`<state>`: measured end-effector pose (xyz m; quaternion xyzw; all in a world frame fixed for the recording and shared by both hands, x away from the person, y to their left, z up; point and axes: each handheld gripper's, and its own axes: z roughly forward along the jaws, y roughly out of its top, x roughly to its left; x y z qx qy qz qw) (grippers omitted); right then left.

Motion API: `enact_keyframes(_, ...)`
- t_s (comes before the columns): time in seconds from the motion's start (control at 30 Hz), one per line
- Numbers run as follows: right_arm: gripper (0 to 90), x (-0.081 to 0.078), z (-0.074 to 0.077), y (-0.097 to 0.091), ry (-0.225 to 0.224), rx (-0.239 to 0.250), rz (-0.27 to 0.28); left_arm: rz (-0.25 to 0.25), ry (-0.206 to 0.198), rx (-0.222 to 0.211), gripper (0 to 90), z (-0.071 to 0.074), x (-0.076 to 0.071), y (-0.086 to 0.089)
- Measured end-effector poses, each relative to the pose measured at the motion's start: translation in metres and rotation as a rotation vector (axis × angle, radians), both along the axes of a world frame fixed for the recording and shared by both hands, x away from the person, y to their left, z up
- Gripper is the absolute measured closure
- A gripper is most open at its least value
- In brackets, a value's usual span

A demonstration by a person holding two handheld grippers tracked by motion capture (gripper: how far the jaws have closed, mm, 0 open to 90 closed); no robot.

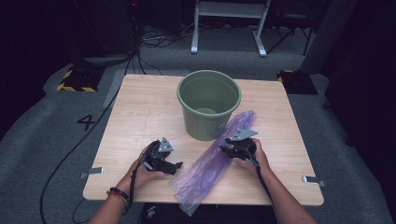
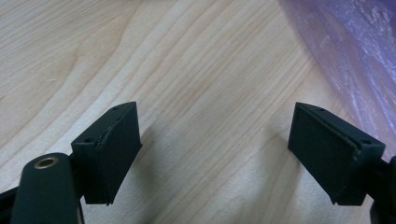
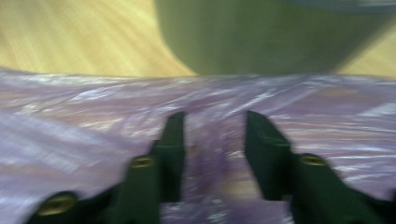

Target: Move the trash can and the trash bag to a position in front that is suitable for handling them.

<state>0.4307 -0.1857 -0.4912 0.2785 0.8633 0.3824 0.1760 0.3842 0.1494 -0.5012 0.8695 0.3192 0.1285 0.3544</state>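
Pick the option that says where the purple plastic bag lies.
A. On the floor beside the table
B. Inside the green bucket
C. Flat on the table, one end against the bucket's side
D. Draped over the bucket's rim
C: the purple plastic bag lies stretched on the wooden table, its far end against the outer wall of the green bucket.

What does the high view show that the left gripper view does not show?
High view: the green bucket standing at the far end of the purple plastic bag, both hands, and the right tongs over the bag.

Left gripper view: from close, the left tongs with jaws wide apart, nothing between them, above bare wood.

Both: the wooden table and the bag's edge beside the left tongs.
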Motion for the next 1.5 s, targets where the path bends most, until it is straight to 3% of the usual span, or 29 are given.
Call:
enact_keyframes(0.03, 42.0, 0.000, 0.005, -0.008, -0.003, 0.036, -0.021, -0.002, 0.001, -0.005, 17.0, 0.000, 0.000, 0.001)
enact_keyframes(0.07, 42.0, 0.000, 0.005, -0.008, -0.003, 0.036, -0.021, -0.003, -0.001, -0.007, 17.0, -0.001, 0.001, 0.001)
enact_keyframes(0.1, 34.1, -0.001, 0.012, -0.018, -0.023, 0.055, -0.047, -0.004, -0.002, -0.007, 16.8, -0.001, 0.000, 0.002)
enact_keyframes(0.2, 30.2, -0.002, 0.018, -0.025, -0.036, 0.069, -0.070, -0.003, -0.004, -0.007, 16.3, -0.001, 0.001, 0.001)
enact_keyframes(0.33, 26.1, 0.006, 0.027, -0.041, -0.070, 0.060, -0.180, -0.003, -0.007, -0.011, 15.9, -0.002, 0.001, 0.001)
enact_keyframes(0.43, 26.4, 0.022, 0.027, -0.053, -0.044, 0.077, -0.265, -0.002, -0.010, -0.017, 15.8, -0.002, 0.000, 0.001)
enact_keyframes(0.53, 25.9, 0.044, 0.019, -0.064, 0.029, 0.081, -0.365, -0.003, -0.011, -0.018, 15.8, -0.002, 0.000, 0.001)
enact_keyframes(0.63, 25.0, 0.054, 0.013, -0.067, 0.043, 0.054, -0.399, -0.002, -0.010, -0.018, 15.8, -0.002, 0.000, 0.001)
enact_keyframes(0.7, 25.3, 0.058, 0.009, -0.065, 0.064, 0.044, -0.394, -0.003, -0.011, -0.018, 15.8, -0.002, 0.000, 0.001)
enact_keyframes(0.73, 28.9, 0.060, 0.005, -0.062, 0.094, 0.045, -0.364, -0.001, -0.010, -0.018, 15.8, -0.002, 0.000, 0.001)
enact_keyframes(0.8, 29.4, 0.060, 0.004, -0.059, 0.111, 0.040, -0.338, 0.001, -0.012, -0.019, 15.8, -0.002, 0.000, 0.001)
enact_keyframes(0.9, 31.2, 0.060, -0.001, -0.053, 0.098, -0.001, -0.333, 0.002, -0.012, -0.019, 15.8, -0.002, 0.000, 0.001)
enact_keyframes(1.07, 33.0, 0.060, -0.006, -0.053, 0.108, 0.032, -0.345, 0.003, -0.015, -0.019, 15.9, -0.003, 0.000, 0.001)
enact_keyframes(1.2, 53.9, 0.057, -0.006, -0.052, 0.093, 0.041, -0.300, 0.003, -0.015, -0.019, 15.9, -0.003, 0.000, 0.001)
enact_keyframes(1.43, 81.0, 0.055, -0.007, -0.053, 0.098, 0.069, -0.270, 0.003, -0.015, -0.019, 15.9, -0.003, 0.000, 0.001)
enact_keyframes(1.5, 85.2, 0.056, -0.007, -0.054, 0.097, 0.076, -0.267, 0.003, -0.015, -0.019, 15.9, -0.003, 0.000, 0.001)
